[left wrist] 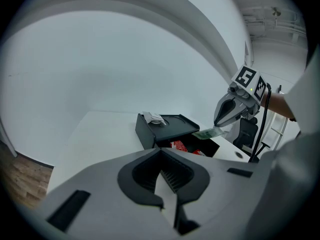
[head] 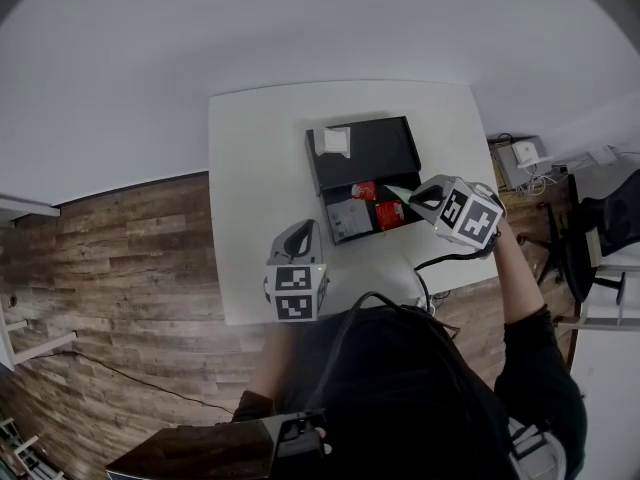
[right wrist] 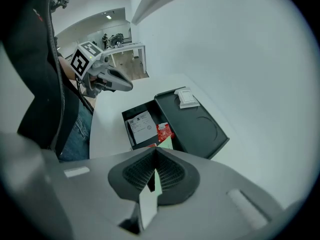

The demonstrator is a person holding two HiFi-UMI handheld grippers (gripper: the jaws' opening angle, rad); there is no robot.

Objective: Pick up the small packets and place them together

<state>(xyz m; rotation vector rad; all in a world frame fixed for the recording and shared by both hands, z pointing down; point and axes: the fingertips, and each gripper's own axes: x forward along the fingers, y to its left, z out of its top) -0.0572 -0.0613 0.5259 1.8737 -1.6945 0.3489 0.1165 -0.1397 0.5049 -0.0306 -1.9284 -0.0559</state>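
The green packet (left wrist: 207,132) is clamped in your right claw (right wrist: 156,152), whose jaws are closed flat on it. Its long axis carries on along the line of the jaws, and its free end points straight out ahead of the tips. It hangs clear above the open compartment of the black box (head: 385,153) and touches nothing else.

Below and just ahead of the tips lie red packets (right wrist: 164,132) and a white printed card (right wrist: 142,125). Farther ahead, a white packet (right wrist: 186,97) rests on the box's shallow half.

Only the left gripper view shows the green packet side-on, lying nearly level. The right gripper view shows just its far end past the pads, but it alone reveals the card.

Your left claw (left wrist: 161,151) has its jaws together on nothing. It sits over the table (head: 260,198), with the box well ahead of its tips.
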